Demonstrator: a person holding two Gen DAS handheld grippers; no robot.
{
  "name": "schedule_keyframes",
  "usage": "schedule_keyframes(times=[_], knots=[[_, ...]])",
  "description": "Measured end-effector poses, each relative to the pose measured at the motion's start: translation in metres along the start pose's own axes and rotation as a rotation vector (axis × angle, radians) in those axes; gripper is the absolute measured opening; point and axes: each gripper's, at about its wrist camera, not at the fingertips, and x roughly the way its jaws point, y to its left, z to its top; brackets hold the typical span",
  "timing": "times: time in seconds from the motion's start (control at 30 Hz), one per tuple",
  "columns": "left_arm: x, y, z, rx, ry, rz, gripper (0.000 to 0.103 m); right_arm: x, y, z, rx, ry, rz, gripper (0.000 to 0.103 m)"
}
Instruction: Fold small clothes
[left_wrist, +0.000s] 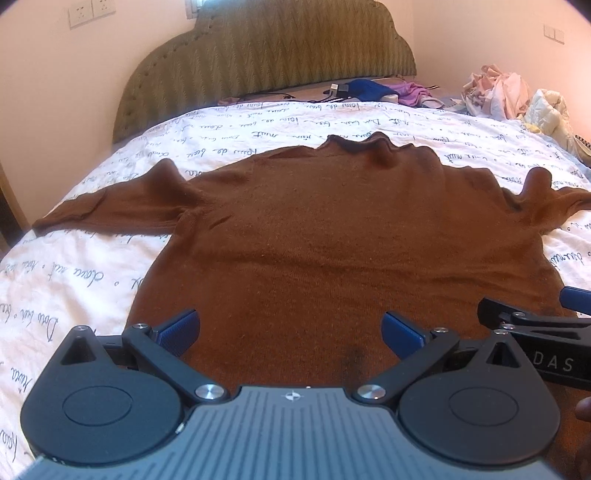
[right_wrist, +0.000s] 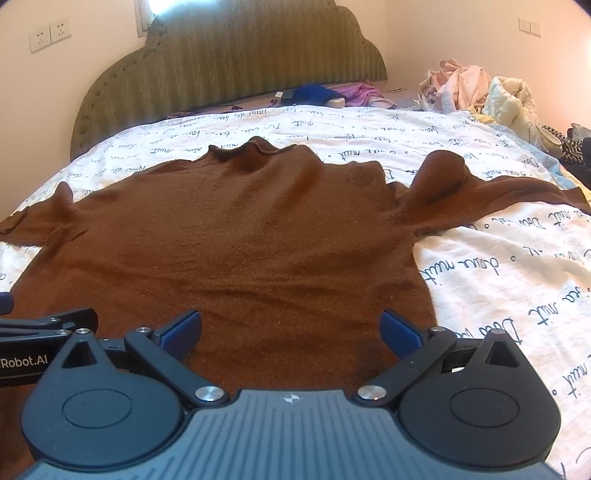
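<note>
A brown knit sweater lies flat on the bed, collar toward the headboard, both sleeves spread out sideways. It also shows in the right wrist view. My left gripper is open and empty, hovering over the sweater's lower left part near the hem. My right gripper is open and empty over the sweater's lower right part. The right gripper's side shows at the right edge of the left wrist view. The hem itself is hidden under the grippers.
The bed has a white cover with blue script. A green padded headboard stands behind. A pile of pale clothes lies at the far right, and blue and purple items lie by the headboard.
</note>
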Motion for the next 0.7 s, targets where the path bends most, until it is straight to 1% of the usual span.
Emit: schedule_keyframes(times=[0.1,0.23,0.33,0.43,0.7], knots=[[-0.003,-0.001,-0.003,-0.006,0.010,0.002,0.103,-0.007,-0.001,0.000,-0.029,-0.003,0.011,0.103],[-0.002,-0.007,-0.006,0.017,0.027,0.030,0.103,-0.013,-0.001,0.000,-0.056,-0.025,0.014,0.103],[0.002,-0.012,-0.006,0.026,0.046,0.045,0.103,-0.012,-0.003,0.001,-0.064,-0.028,0.026,0.103],[0.004,-0.017,-0.006,0.027,0.053,0.060,0.103,-0.010,-0.004,-0.001,-0.081,-0.031,0.013,0.103],[0.003,-0.021,-0.005,0.049,0.062,0.096,0.103,-0.006,-0.011,-0.003,-0.050,-0.022,0.030,0.103]])
